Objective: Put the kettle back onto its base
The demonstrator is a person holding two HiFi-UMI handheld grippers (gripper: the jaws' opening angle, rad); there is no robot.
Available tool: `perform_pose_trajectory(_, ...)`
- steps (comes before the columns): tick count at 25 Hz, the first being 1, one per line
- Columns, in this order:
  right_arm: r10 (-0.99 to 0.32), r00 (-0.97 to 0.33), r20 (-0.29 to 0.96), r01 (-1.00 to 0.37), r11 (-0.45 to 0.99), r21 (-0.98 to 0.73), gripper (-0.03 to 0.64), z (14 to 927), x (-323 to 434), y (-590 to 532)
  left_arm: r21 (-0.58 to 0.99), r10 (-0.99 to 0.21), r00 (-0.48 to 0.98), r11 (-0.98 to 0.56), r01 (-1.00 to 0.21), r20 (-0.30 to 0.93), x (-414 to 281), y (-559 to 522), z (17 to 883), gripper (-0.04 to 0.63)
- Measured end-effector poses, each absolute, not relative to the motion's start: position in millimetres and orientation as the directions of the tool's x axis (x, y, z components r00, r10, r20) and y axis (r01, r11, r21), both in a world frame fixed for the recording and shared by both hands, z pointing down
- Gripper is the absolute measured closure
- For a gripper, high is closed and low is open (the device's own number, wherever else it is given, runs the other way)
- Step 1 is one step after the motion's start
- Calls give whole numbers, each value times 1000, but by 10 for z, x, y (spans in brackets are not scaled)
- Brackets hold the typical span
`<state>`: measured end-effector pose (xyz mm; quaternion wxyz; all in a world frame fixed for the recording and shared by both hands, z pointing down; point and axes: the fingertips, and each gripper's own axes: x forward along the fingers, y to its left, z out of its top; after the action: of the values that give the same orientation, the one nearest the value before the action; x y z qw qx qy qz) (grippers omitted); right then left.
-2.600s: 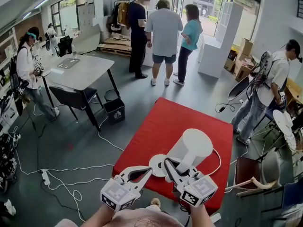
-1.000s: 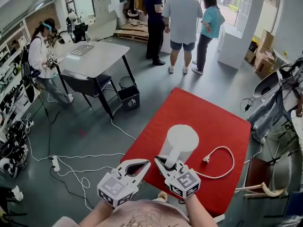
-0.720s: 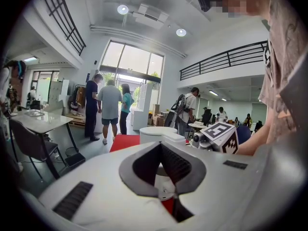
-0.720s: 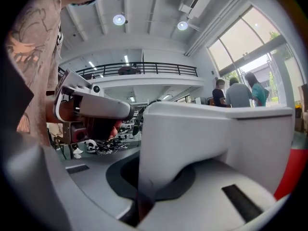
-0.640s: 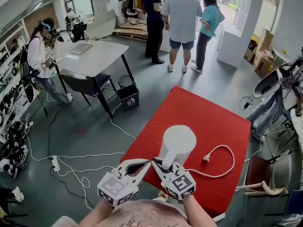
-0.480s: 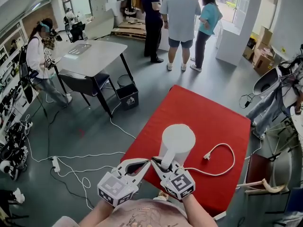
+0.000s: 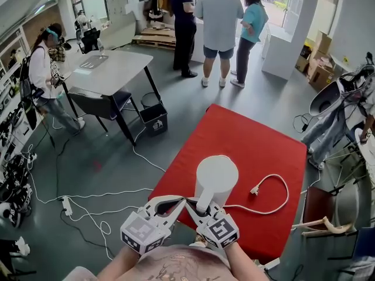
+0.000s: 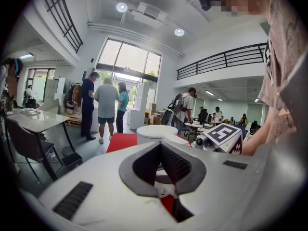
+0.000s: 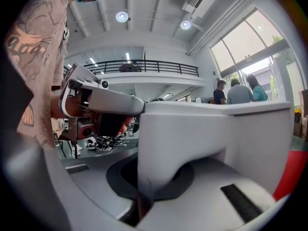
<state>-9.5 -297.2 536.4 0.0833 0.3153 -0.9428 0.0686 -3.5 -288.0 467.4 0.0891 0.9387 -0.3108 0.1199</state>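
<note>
Floor (image 7: 94, 157): smooth grey concrete, with thin white cables trailing over it.
Red table (image 7: 246, 139): a flat rectangular top under matte red cloth, seen corner-on from the head view.
Kettle (image 7: 217, 177): a plain white plastic cylinder with a flat round lid and a thick squared handle on the near side. It stands upright near the table's near edge. Its body covers the spot beneath it, so I cannot tell whether it sits on its base.
Right gripper (image 7: 198, 206): white moulded shell with dark ribbed pads and a cube of black-and-white square markers at the back. Its jaws are clamped on the kettle's handle, which fills the right gripper view as a broad white slab.
Left gripper (image 7: 183, 202): the same white shell and marker cube, just beside the right one and level with it. Its curved dark pads meet at the tips and hold nothing.
Cord (image 7: 281, 201): thin white flex, looped in a loose curve on the cloth to the kettle's right.
Plug (image 7: 255, 189): small and white, lying on the cloth at the cord's end, apart from the kettle.
</note>
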Motion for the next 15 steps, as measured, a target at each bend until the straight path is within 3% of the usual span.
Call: perform_pose_trajectory(15, -634, -746, 205, -652, 758, -25, 592, 5401, -87, -2878, 82, -538, 794, -811, -579, 284, 5, -2768, 4642, 609)
